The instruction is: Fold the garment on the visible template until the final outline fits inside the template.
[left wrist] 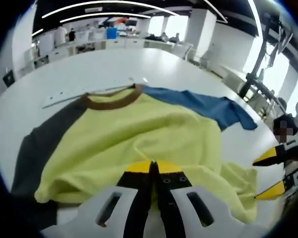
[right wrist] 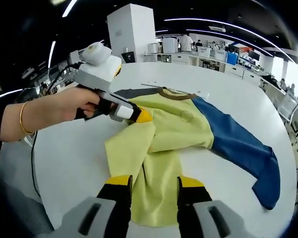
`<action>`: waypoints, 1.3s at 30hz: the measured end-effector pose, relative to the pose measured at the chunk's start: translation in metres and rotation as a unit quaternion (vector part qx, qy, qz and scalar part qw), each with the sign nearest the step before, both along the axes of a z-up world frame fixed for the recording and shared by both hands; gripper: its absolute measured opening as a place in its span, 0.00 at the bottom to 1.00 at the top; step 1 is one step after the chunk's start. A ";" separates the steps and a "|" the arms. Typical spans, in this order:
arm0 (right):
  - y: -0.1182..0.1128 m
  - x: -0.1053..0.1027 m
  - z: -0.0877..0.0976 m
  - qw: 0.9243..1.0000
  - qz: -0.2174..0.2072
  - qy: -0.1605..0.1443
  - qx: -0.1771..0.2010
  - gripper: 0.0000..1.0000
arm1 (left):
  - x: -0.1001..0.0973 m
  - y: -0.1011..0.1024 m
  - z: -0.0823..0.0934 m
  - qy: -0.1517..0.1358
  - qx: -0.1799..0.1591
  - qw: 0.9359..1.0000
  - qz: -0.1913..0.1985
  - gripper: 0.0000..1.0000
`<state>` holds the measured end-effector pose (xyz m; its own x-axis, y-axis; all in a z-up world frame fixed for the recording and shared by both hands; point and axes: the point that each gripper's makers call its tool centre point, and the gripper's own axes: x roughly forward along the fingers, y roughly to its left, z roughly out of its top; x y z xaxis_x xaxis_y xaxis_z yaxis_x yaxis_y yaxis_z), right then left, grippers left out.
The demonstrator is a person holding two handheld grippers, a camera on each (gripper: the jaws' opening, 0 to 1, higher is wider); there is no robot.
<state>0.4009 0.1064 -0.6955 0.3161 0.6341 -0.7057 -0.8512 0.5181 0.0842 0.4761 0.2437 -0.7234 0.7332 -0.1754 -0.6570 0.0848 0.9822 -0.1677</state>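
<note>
- Yellow-tipped jaws of the left hand-held gripper (left wrist: 152, 168) rise from the bottom of the left gripper view, pressed together on a raised fold of the yellow fabric.
- Same left hand-held gripper (right wrist: 139, 115) appears in the right gripper view, held by a person's hand (right wrist: 74, 104) with a gold bangle (right wrist: 21, 117); its tip is at the lifted left side of the garment.
- Right hand-held gripper (right wrist: 154, 182): jaws apart, above the near yellow edge, nothing between them. It also enters the left gripper view at the right edge (left wrist: 270, 172), jaws apart.
- Yellow short-sleeved shirt with brown collar, one blue sleeve and one dark grey sleeve (right wrist: 179, 124) lies on the round white desk (right wrist: 79, 163), partly bunched.
- Blue sleeve (right wrist: 238, 144) lies spread flat to one side.
- Pale flat strip (left wrist: 74, 93) lies on the desk just beyond the collar (left wrist: 111, 100).
</note>
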 end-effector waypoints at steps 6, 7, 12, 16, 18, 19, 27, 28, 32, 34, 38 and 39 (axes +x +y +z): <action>0.000 -0.003 -0.002 1.000 -0.001 0.004 -0.002 0.33 | 0.005 0.005 0.011 -0.039 0.054 0.998 -0.017 0.06; 0.000 -0.003 -0.002 1.000 -0.002 0.004 -0.001 0.33 | 0.004 0.003 0.015 -0.047 0.052 0.997 -0.020 0.08; -0.002 -0.002 -0.001 1.000 -0.007 0.005 -0.001 0.34 | 0.001 0.004 0.032 -0.068 0.041 0.997 -0.024 0.18; -0.004 -0.001 0.000 1.000 -0.010 0.005 0.000 0.34 | -0.011 0.009 0.043 -0.072 0.040 0.996 -0.026 0.21; -0.006 -0.001 -0.001 1.000 -0.011 0.004 -0.004 0.34 | -0.018 0.012 0.046 -0.074 0.038 0.996 -0.029 0.22; -0.007 -0.001 -0.001 1.000 -0.011 0.004 -0.005 0.34 | -0.020 0.013 0.047 -0.074 0.038 0.996 -0.029 0.22; -0.015 0.000 -0.004 1.000 -0.017 0.008 -0.010 0.35 | -0.047 0.014 0.043 -0.060 0.055 0.994 -0.068 0.23; -0.016 0.001 -0.004 1.000 -0.019 0.009 -0.010 0.35 | -0.048 0.014 0.043 -0.060 0.054 0.994 -0.069 0.23; -0.020 0.002 -0.006 0.999 -0.027 0.014 -0.009 0.36 | -0.057 0.007 0.038 -0.057 0.036 0.994 -0.083 0.23; -0.022 0.002 -0.008 0.999 -0.031 0.017 -0.011 0.37 | -0.060 0.001 0.037 -0.061 0.030 0.993 -0.096 0.23; -0.025 0.001 -0.012 0.999 -0.036 0.027 -0.014 0.39 | -0.066 -0.011 0.031 -0.058 0.023 0.991 -0.121 0.23; -0.026 0.001 -0.013 0.999 -0.036 0.028 -0.014 0.39 | -0.066 -0.012 0.029 -0.058 0.023 0.990 -0.124 0.23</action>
